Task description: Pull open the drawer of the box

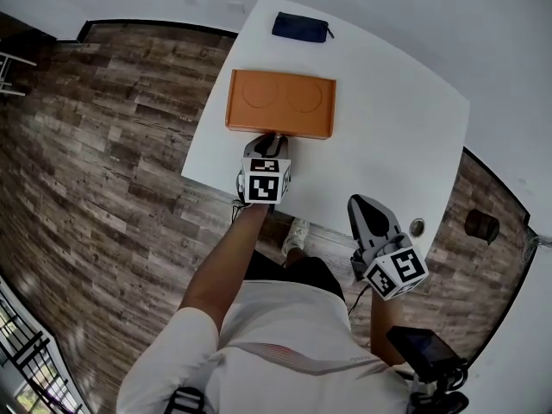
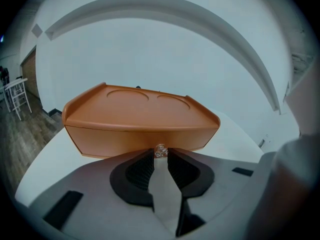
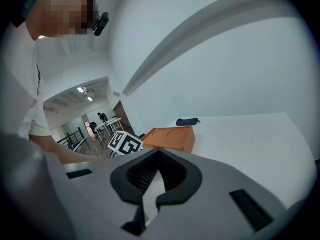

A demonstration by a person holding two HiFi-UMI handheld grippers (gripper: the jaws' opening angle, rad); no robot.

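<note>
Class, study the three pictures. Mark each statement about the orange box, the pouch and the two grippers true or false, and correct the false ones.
1. The orange box has two round recesses in its top. True.
2. The dark blue pouch lies on the box. False: it lies on the white table, beyond the box and apart from it.
3. The small clear knob on the box front sits between the left gripper's jaws. True.
4. The right gripper holds the box. False: it is well clear of it, with its jaws together on nothing.
5. The drawer is pulled far out. False: its front looks flush with the box.
</note>
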